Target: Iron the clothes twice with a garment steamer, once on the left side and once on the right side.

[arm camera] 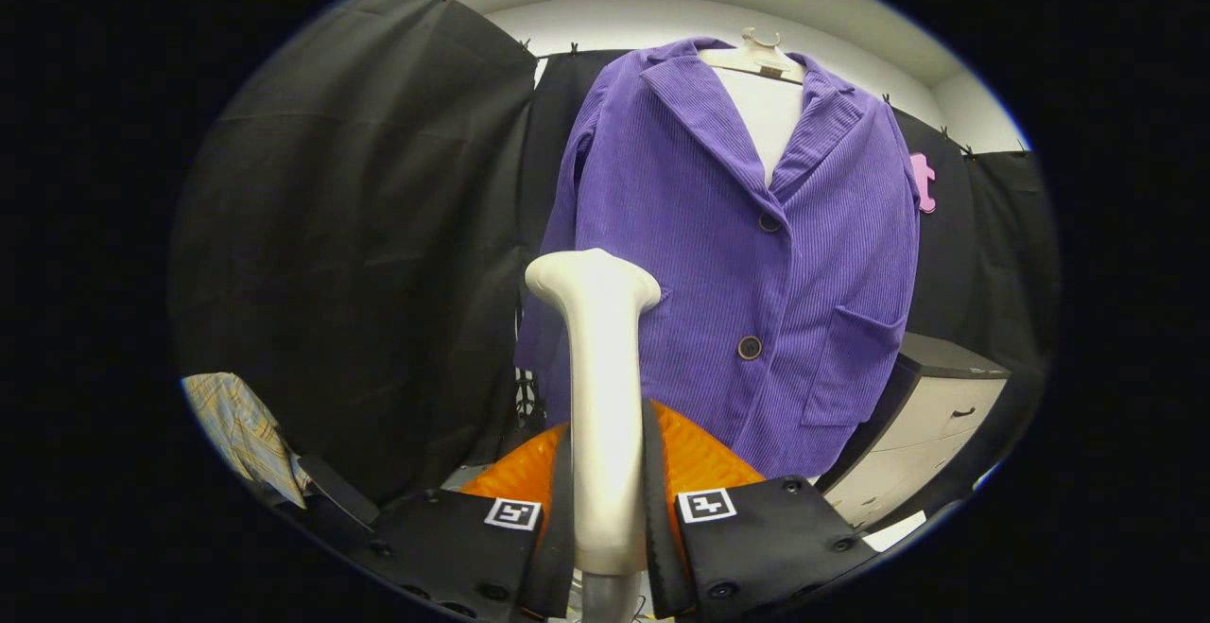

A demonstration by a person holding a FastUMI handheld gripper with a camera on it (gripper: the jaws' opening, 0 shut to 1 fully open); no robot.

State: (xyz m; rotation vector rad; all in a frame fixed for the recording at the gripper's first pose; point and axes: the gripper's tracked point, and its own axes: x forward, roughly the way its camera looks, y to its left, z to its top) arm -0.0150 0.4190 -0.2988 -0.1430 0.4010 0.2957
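Tool (605, 510) fingers pinch the upright cream plastic garment steamer (597, 396) between them. Beyond its head, slightly right, hangs the purple corduroy jacket (756, 254), apart from it; reaching it likely means moving forward.

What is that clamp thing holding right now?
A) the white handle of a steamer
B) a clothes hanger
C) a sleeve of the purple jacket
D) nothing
A: the hand-held gripper has both fingers pressed on the white steamer handle, short of the purple jacket.
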